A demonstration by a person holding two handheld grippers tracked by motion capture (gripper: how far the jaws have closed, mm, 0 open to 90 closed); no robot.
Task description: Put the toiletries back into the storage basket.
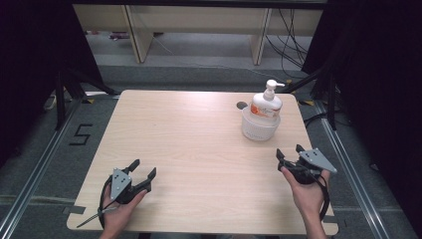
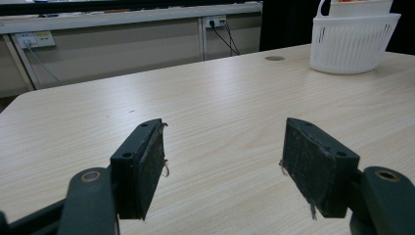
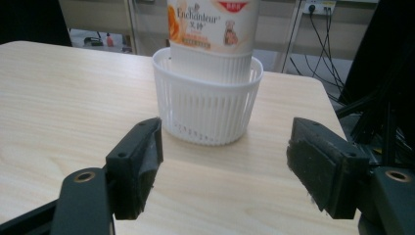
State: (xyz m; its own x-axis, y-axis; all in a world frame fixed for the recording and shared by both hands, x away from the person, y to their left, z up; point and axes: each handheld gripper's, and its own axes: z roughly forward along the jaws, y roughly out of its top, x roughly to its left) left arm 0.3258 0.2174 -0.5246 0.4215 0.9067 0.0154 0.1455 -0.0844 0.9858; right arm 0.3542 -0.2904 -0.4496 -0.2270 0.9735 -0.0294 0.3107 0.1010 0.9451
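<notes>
A white pump bottle (image 1: 265, 104) with an orange label stands upright in a small white slatted basket (image 1: 259, 128) at the back right of the wooden table (image 1: 199, 149). The right gripper view shows the basket (image 3: 208, 105) and the bottle (image 3: 213, 29) straight ahead, well beyond the jaws. My right gripper (image 1: 289, 152) is low over the table in front of the basket, open, with nothing between its pads. My left gripper (image 1: 143, 169) rests near the front left edge, open and empty. Far off at the upper right of the left gripper view is the basket (image 2: 352, 44).
A small round hole (image 1: 242, 105) lies in the tabletop just left of the basket. Black curtains and stand legs flank the table. Beyond the far edge are wooden furniture panels, cables and wall sockets. A "5" is marked on the floor (image 1: 79, 134) at the left.
</notes>
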